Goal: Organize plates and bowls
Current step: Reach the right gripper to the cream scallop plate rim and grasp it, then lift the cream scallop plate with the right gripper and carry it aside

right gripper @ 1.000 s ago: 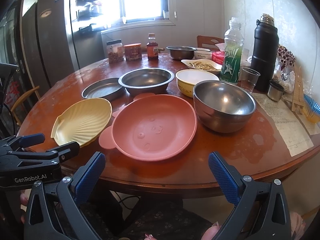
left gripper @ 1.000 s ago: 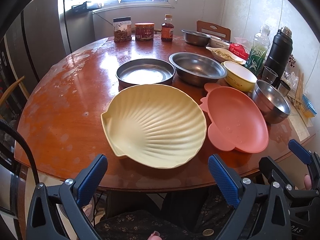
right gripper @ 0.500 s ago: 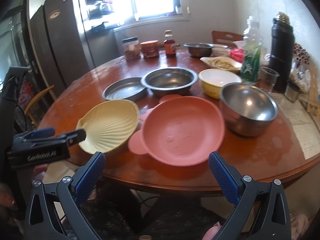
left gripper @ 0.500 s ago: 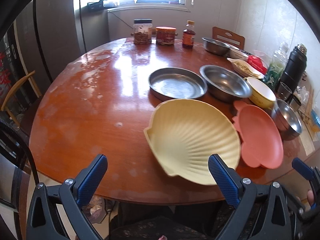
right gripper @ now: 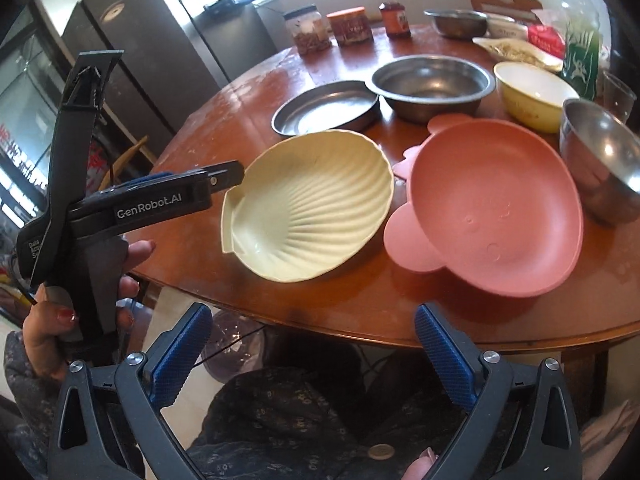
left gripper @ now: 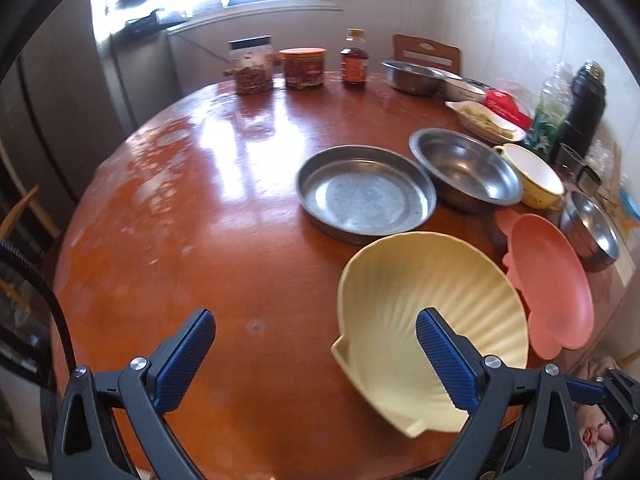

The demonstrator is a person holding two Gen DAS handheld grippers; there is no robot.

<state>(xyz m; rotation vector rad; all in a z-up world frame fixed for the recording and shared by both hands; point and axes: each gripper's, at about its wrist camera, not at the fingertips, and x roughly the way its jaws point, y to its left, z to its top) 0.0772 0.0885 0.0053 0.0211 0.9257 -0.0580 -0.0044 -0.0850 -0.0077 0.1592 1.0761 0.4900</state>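
Plates and bowls crowd the near and right edges of the round wooden table point(left gripper: 208, 216). Leftmost, the left gripper point(left gripper: 316, 356) hangs over the near edge, fingers wide apart on nothing, its right finger point(left gripper: 444, 360) over the cream shell-shaped plate point(right gripper: 308, 204). Behind that plate sit a flat steel pan point(left gripper: 366, 192) and a steel basin point(left gripper: 466, 170). Just beside it lies the pink eared plate point(right gripper: 492, 204), then a yellow bowl point(right gripper: 534, 94) and steel bowl point(right gripper: 600, 160). The right gripper point(right gripper: 310, 346), short of the table, has just been closing slightly, jaws apart and empty.
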